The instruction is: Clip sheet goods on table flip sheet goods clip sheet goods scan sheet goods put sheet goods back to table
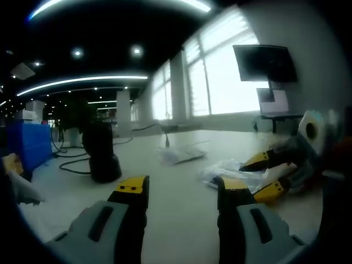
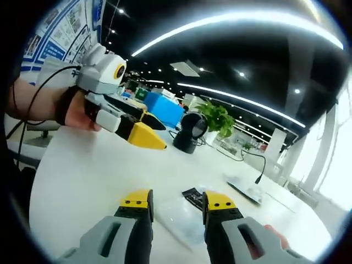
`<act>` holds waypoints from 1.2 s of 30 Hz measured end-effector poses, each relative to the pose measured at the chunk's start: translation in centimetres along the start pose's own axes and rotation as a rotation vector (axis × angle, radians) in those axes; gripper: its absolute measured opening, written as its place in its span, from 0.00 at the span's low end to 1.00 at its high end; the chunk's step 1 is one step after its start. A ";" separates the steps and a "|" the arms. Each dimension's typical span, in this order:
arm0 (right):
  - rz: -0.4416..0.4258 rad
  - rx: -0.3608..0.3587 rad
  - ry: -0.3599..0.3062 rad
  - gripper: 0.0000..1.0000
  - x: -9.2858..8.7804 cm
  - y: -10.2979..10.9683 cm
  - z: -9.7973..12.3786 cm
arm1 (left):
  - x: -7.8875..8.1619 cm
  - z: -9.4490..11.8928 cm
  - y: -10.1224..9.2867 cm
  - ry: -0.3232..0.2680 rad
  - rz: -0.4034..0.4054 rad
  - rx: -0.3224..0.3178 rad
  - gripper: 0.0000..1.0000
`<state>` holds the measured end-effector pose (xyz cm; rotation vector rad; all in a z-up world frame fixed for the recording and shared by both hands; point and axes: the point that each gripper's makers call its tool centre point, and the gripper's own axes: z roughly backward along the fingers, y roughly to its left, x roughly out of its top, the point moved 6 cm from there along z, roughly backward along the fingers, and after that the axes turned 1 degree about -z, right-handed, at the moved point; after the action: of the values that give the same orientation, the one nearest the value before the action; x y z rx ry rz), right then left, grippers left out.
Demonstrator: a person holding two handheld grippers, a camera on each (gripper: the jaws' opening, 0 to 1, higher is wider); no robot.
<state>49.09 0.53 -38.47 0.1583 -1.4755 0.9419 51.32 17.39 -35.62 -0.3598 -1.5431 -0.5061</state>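
With both the left gripper (image 1: 181, 192) and right gripper (image 2: 177, 206) released, lower the right one's jaws squarely over the sheet goods (image 2: 190, 220) lying mid-table (image 2: 82, 170) before clenching

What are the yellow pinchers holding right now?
Nothing. The left gripper and the right gripper are both open and empty, near a clear plastic packet on the white table.
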 end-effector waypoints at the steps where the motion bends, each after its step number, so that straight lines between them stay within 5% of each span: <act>1: -0.024 0.004 0.003 0.30 -0.1 0.0 0.0 | 0.0 0.0 0.0 0.000 0.000 0.000 0.42; 11: -0.044 -0.012 0.065 0.00 -1.0 0.1 0.1 | 0.0 0.0 -0.1 0.000 -0.001 0.000 0.42; 19: -0.054 -0.012 0.070 0.00 -0.9 -0.1 0.3 | 0.1 0.0 -0.1 -0.004 0.001 0.000 0.42; 36: -0.372 -0.056 -0.019 0.00 1.2 -3.5 1.6 | 0.1 0.0 -0.1 -0.006 0.002 0.002 0.42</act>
<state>49.78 -2.18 -35.61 0.3869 -1.4254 0.5987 51.23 17.32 -35.52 -0.3614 -1.5484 -0.5029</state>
